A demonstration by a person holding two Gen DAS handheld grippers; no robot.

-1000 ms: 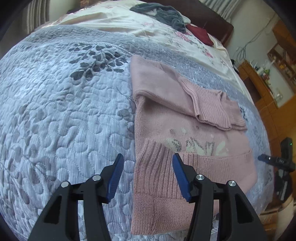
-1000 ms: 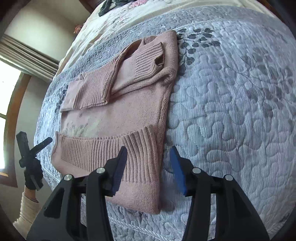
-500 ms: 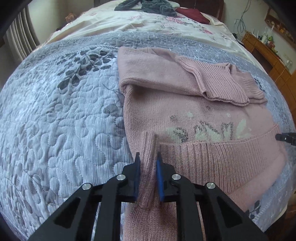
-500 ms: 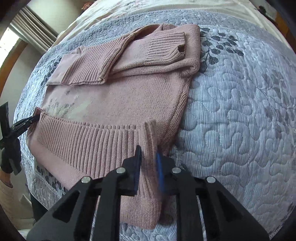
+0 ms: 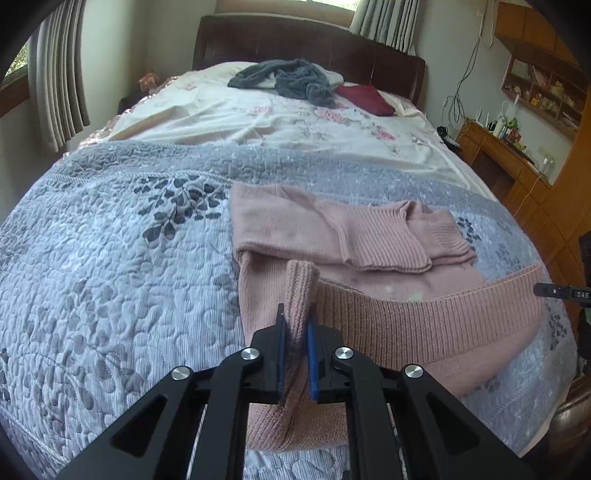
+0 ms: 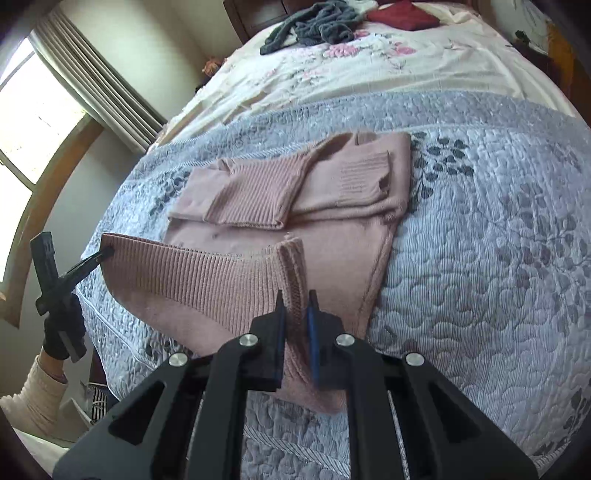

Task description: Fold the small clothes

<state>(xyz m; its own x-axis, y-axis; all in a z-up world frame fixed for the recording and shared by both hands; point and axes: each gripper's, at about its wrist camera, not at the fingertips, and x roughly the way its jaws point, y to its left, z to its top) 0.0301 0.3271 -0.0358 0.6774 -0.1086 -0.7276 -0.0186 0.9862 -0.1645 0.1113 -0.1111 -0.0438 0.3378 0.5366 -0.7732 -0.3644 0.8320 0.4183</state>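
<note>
Meanwhile, a pink sweater lies on a bed's grey quilt, sleeves folded across its chest. The left gripper and right gripper each clamp their jaws on a corner of the ribbed hem, lifting it. Dark clothes sit near the headboard.

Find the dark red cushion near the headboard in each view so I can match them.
Left wrist view: dark red cushion, upper middle, right of the grey crumpled garment.
Right wrist view: dark red cushion, top edge, right of centre.
Shared landmark: the grey crumpled garment.
</note>
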